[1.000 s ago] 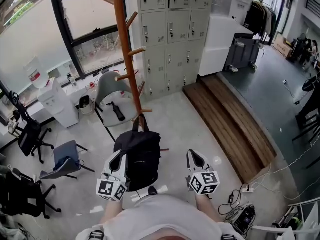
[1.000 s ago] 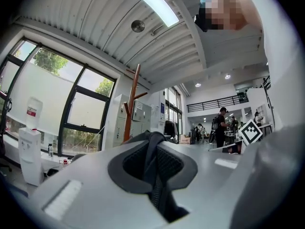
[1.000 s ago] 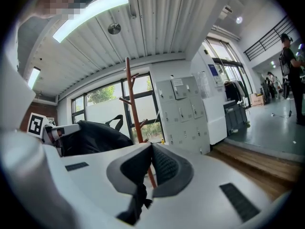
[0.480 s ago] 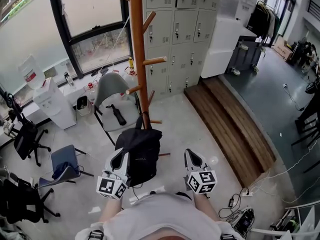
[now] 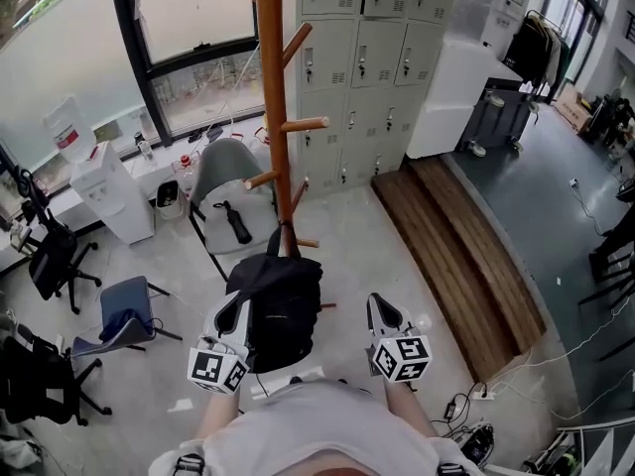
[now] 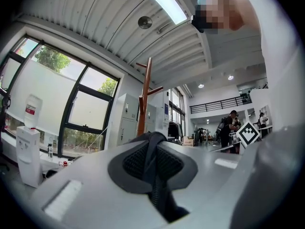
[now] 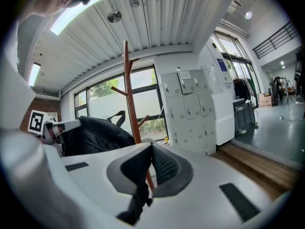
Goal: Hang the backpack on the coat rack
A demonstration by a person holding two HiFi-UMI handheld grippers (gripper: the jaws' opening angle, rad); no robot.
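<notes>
A pale grey, glossy floor [image 5: 387,256] runs up to a wall of tall windows [image 5: 193,28] in dark frames, with trees [image 6: 47,56] outside. Beside the windows stands a bank of grey lockers [image 5: 372,58], then a white cabinet [image 5: 451,92]. A strip of wooden boards [image 5: 461,236] edges the pale floor on its right side. Past it lie darker grey flooring [image 5: 546,186] and a rail of dark clothes [image 5: 526,43]. Near the windows are a white water dispenser [image 5: 111,191], a grey chair [image 5: 223,172], a blue-grey office chair [image 5: 124,315] and a black office chair [image 5: 50,266]. Cables [image 5: 466,400] lie at the floor's near right corner. The ceiling [image 6: 95,23] is ribbed white metal with a long lit strip light [image 6: 164,4].
</notes>
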